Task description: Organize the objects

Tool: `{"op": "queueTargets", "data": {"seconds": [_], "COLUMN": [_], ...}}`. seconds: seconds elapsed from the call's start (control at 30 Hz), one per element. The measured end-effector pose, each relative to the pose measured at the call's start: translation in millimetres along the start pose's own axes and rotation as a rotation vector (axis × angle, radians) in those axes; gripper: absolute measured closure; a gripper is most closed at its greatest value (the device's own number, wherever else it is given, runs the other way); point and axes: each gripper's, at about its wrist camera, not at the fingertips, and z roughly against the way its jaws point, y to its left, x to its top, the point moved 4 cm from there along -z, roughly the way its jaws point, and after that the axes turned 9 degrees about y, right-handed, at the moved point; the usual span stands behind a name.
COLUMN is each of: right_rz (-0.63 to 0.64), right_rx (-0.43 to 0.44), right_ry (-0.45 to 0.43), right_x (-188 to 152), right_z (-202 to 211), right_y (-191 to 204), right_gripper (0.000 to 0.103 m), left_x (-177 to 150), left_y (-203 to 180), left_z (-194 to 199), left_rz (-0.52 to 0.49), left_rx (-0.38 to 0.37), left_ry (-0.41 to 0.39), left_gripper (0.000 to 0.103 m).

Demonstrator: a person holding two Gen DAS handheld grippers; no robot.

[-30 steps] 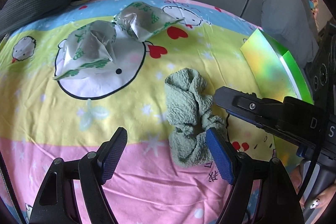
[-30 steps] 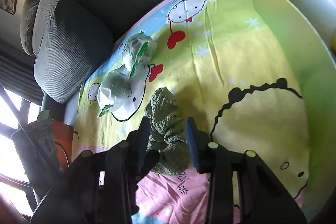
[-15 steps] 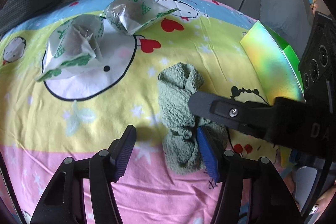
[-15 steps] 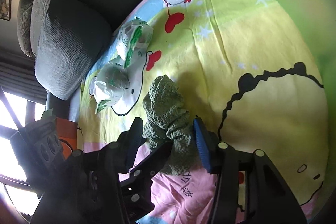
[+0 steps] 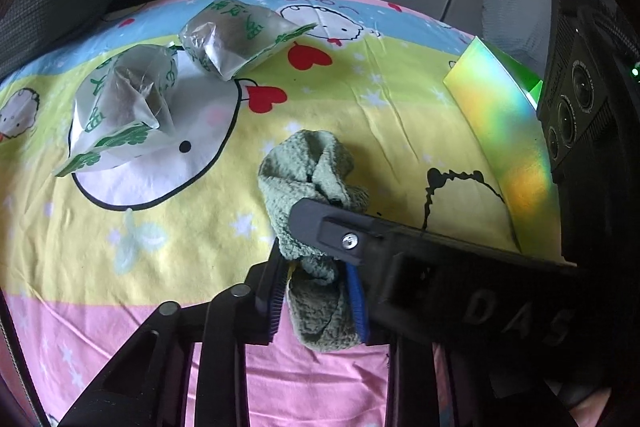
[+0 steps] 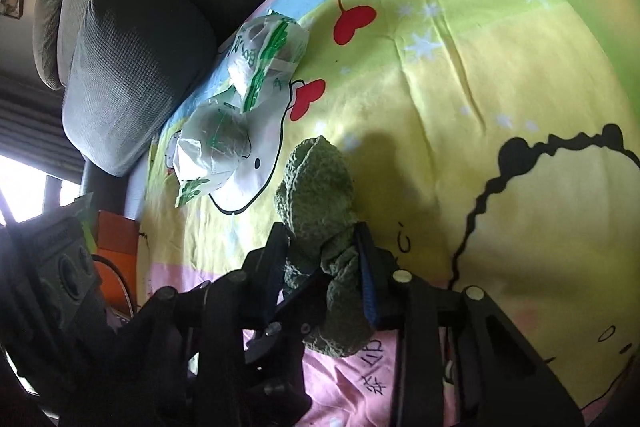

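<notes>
A crumpled green cloth [image 5: 308,167] lies on the cartoon bedsheet [image 5: 400,115]. In the left wrist view my left gripper [image 5: 318,291] is shut on the cloth's near end, which bunches between the blue pads. A black finger [image 5: 360,239] of my right gripper crosses over the cloth from the right. In the right wrist view my right gripper [image 6: 322,275] straddles the green cloth [image 6: 316,187] lower down. Its jaws are closing and the pads press into the fabric.
Two plastic bags with green print [image 5: 120,107] [image 5: 236,39] lie at the back left of the sheet. A shiny green box [image 5: 504,119] stands on the right. A grey cushion [image 6: 128,67] borders the sheet's far left.
The left jaws went from wide apart beside the cloth to shut on its near end. The right gripper slid further over the cloth, widened a little, then narrowed onto it.
</notes>
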Motion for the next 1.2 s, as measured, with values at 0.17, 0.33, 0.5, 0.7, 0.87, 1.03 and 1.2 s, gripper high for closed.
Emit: {"op": "queueTargets", "data": {"seconds": [0.17,0.33,0.5,0.7,0.87,1.03,1.2], "right_rz": [0.014,0.064,0.106,0.157,0.175,0.177,0.166], "right_rx": [0.012,0.014,0.008,-0.008,0.0,0.006,0.018], "right_ry": [-0.025,-0.107,-0.188,-0.288,-0.339,-0.385,-0.461], "right_x": [-2,-6,-12,-24,-26,-29,-34], "right_z": [4,24,50,81,98,114,141], "right_y": [9,24,35,48,49,46,35], "right_gripper": [0.071,0.071,0.071,0.071,0.071,0.071,0.071], "left_x": [0,1,-2,-8,-9,-8,-5], "left_y": [1,-6,-22,-38,-51,-70,-97], "left_z": [11,31,53,81,95,104,111], "left_rz": [0.014,-0.001,-0.056,-0.105,-0.134,-0.175,-0.233], "left_rx": [-0.003,-0.017,-0.029,-0.048,-0.043,-0.04,-0.041], "left_ry": [-0.037,-0.121,-0.209,-0.3,-0.34,-0.37,-0.41], "left_gripper": [0.079,0.079,0.079,0.079,0.079,0.079,0.079]}}
